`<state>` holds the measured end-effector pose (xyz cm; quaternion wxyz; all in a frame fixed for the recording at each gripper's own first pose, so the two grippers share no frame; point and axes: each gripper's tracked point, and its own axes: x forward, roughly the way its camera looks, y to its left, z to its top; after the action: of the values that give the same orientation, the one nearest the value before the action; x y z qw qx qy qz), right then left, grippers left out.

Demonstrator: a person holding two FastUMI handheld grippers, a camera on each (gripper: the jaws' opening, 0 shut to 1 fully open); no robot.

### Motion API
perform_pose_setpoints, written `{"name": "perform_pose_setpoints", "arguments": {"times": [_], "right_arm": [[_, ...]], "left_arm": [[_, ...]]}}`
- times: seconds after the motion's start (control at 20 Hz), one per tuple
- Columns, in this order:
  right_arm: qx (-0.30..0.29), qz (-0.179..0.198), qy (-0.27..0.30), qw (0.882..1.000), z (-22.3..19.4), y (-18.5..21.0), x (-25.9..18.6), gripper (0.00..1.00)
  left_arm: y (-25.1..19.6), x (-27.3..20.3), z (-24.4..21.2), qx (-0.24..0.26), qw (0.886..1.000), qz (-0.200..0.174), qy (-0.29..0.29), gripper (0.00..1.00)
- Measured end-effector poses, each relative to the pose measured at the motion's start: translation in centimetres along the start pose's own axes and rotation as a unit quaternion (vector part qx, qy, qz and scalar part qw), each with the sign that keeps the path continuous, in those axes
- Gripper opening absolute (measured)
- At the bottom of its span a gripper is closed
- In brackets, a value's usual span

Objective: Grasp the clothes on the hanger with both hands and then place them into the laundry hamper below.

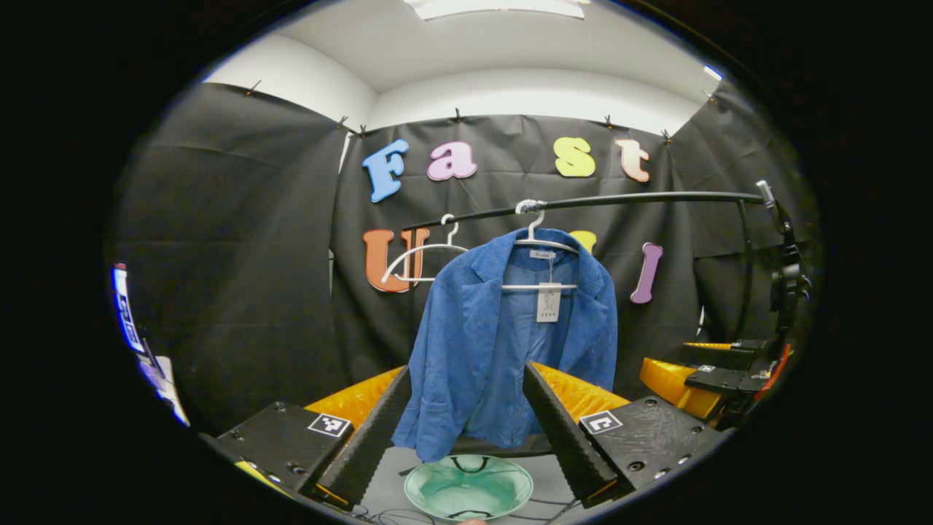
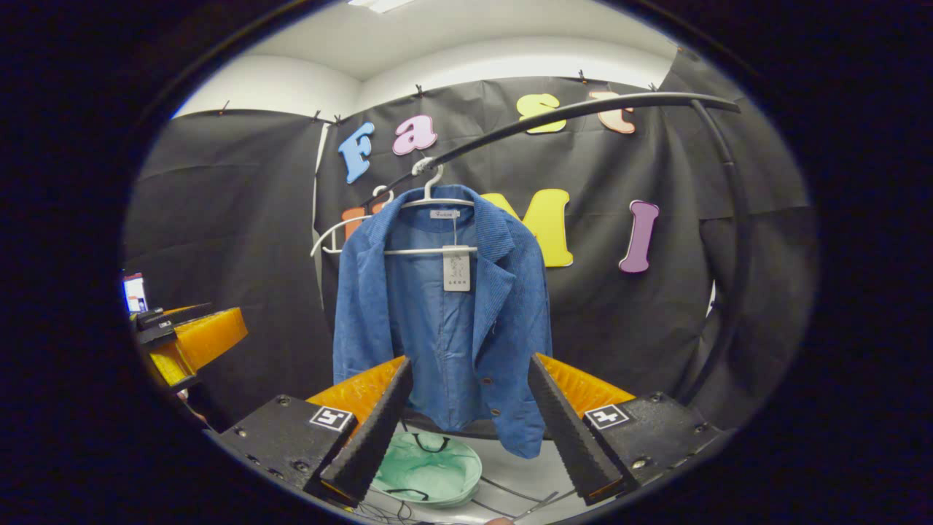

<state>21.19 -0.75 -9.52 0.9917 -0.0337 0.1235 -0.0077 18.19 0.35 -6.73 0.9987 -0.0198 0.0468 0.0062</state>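
Note:
A blue jacket [image 1: 503,343] [image 2: 444,321] hangs on a white hanger [image 1: 536,237] [image 2: 431,197] from a black rail [image 1: 627,198] [image 2: 568,113]. A paper tag dangles inside its collar. Below it on the floor lies a flat green laundry hamper [image 1: 468,487] [image 2: 426,467]. My left gripper [image 1: 466,426] is open, its fingers framing the jacket's lower hem from a distance. My right gripper [image 2: 466,419] is open too, short of the jacket. The right gripper [image 1: 718,372] shows at the right edge of the left gripper view, and the left gripper [image 2: 182,339] at the left edge of the right gripper view.
An empty white hanger [image 1: 423,259] [image 2: 342,230] hangs to the jacket's left on the same rail. The rail bends down into a black post [image 2: 732,270] on the right. Cables trail on the floor near the hamper. A screen [image 1: 125,306] glows at far left.

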Motion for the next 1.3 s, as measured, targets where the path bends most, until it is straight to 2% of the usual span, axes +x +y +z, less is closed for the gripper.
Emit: {"name": "perform_pose_setpoints", "arguments": {"times": [0.25,0.3,0.45,0.65,0.7,0.75,0.8,0.9,1.05,1.15,1.2,1.25,1.3], "right_arm": [[0.016,-0.038,0.012,0.999,0.8,-0.5,8.9,0.99],[0.018,-0.050,0.017,0.998,0.9,-0.9,10.3,1.00],[0.025,-0.074,0.028,0.997,1.0,-1.9,14.2,1.00],[0.034,-0.088,0.044,0.995,1.0,-2.2,18.2,1.00],[0.036,-0.092,0.047,0.994,1.0,-2.5,19.0,1.00],[0.039,-0.096,0.051,0.993,0.9,-2.7,19.8,1.00],[0.042,-0.097,0.055,0.993,0.8,-3.0,20.4,1.00],[0.049,-0.098,0.064,0.992,0.6,-3.6,21.7,1.00],[0.070,-0.087,0.073,0.991,0.1,-4.8,23.1,0.99],[0.096,-0.067,0.076,0.990,-0.2,-5.1,23.5,0.89],[0.108,-0.054,0.076,0.990,0.1,-5.2,23.5,0.82],[0.119,-0.043,0.074,0.989,0.2,-5.4,23.5,0.78],[0.129,-0.027,0.072,0.989,0.3,-5.5,23.4,0.70]], "left_arm": [[0.2,8.6,-1.4,0.001,0.999,-0.036,0.018,1.00],[0.0,10.3,-1.7,0.002,0.999,-0.043,0.021,0.96],[-0.6,14.6,-2.5,0.002,0.998,-0.063,0.029,0.96],[-1.0,19.5,-3.3,-0.009,0.996,-0.073,0.040,0.96],[-1.1,20.6,-3.5,-0.012,0.997,-0.071,0.043,1.00],[-1.1,21.5,-3.7,-0.015,0.996,-0.069,0.048,0.97],[-1.2,22.2,-3.9,-0.018,0.996,-0.067,0.050,1.00],[-1.1,23.0,-4.1,-0.019,0.997,-0.059,0.051,0.91],[-1.1,24.4,-4.0,-0.024,0.998,-0.044,0.042,0.94],[-1.3,24.9,-4.0,-0.026,0.998,-0.039,0.044,0.96],[-1.3,25.1,-3.8,-0.029,0.998,-0.036,0.043,0.88],[-1.3,25.2,-3.6,-0.030,0.998,-0.030,0.044,0.76],[-1.2,25.4,-3.6,-0.030,0.998,-0.027,0.048,0.65]]}}
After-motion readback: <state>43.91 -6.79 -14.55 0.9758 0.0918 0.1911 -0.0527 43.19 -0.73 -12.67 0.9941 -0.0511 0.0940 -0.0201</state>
